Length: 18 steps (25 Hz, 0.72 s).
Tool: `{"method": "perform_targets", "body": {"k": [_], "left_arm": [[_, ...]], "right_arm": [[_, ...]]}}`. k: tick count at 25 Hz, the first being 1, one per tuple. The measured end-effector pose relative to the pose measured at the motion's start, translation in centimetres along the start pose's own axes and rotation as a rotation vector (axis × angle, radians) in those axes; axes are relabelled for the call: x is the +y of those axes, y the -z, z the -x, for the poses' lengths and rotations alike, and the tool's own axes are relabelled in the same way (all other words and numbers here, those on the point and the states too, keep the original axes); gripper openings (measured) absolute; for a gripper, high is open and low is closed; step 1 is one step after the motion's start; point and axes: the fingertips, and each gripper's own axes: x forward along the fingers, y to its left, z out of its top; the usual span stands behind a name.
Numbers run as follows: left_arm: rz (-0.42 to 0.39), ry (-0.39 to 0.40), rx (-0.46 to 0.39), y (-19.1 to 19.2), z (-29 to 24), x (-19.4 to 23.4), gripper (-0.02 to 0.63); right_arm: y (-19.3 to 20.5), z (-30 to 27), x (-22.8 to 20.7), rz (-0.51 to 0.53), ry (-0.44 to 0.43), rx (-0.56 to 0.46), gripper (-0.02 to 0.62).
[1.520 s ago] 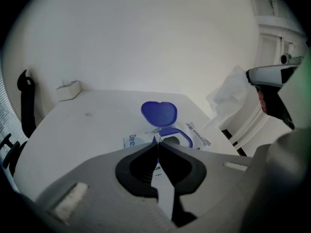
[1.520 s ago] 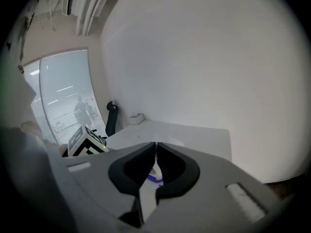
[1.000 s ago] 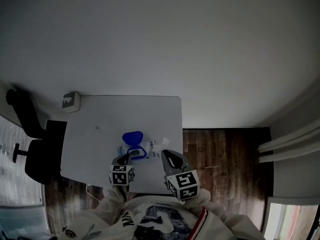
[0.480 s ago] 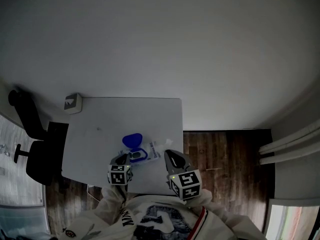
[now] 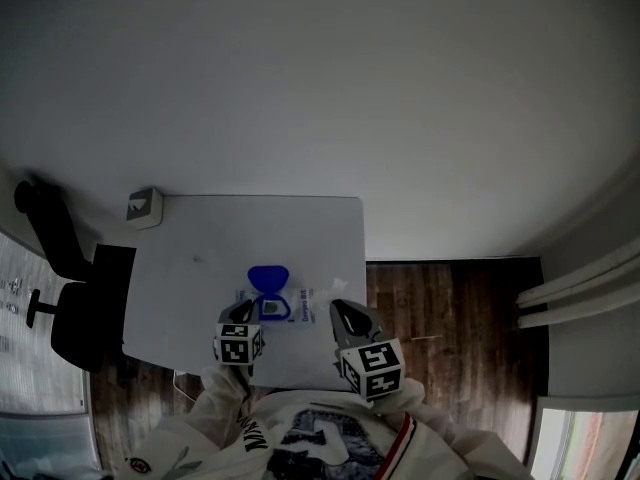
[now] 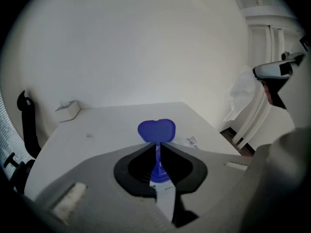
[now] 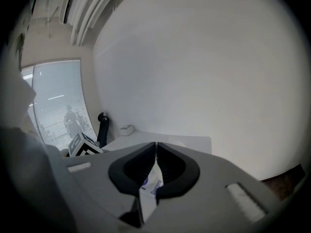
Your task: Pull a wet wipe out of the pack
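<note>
Shifted since before: pack (image 5: 272, 306), straighter on table (image 5: 200, 238); left gripper (image 6: 158, 144) jaws just eased narrowly apart, empty; right gripper (image 7: 155, 147) clamped on wet wipe (image 6: 239, 97).

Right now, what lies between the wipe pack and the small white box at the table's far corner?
Only bare tabletop and one small dark speck between pack and box; the head view and left gripper view agree.

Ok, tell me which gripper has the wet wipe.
The right gripper: its jaws are shut on the white wet wipe. On the left gripper the jaws have just been opening, with nothing between them.
</note>
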Motion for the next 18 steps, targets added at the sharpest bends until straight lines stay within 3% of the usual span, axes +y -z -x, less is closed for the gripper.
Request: {"method": "perform_targets", "body": {"k": [6, 18], "left_arm": [[0.019, 0.029, -0.05, -1.5, 1.3, -0.9, 0.046], [0.023, 0.084, -0.285, -9.6, 7.5, -3.1, 0.03]], "right_arm": [[0.0, -0.3, 0.1, 0.005, -0.005, 0.004, 0.018], [-1.2, 0.2, -1.9, 0.022, 0.025, -0.021, 0.018]]}}
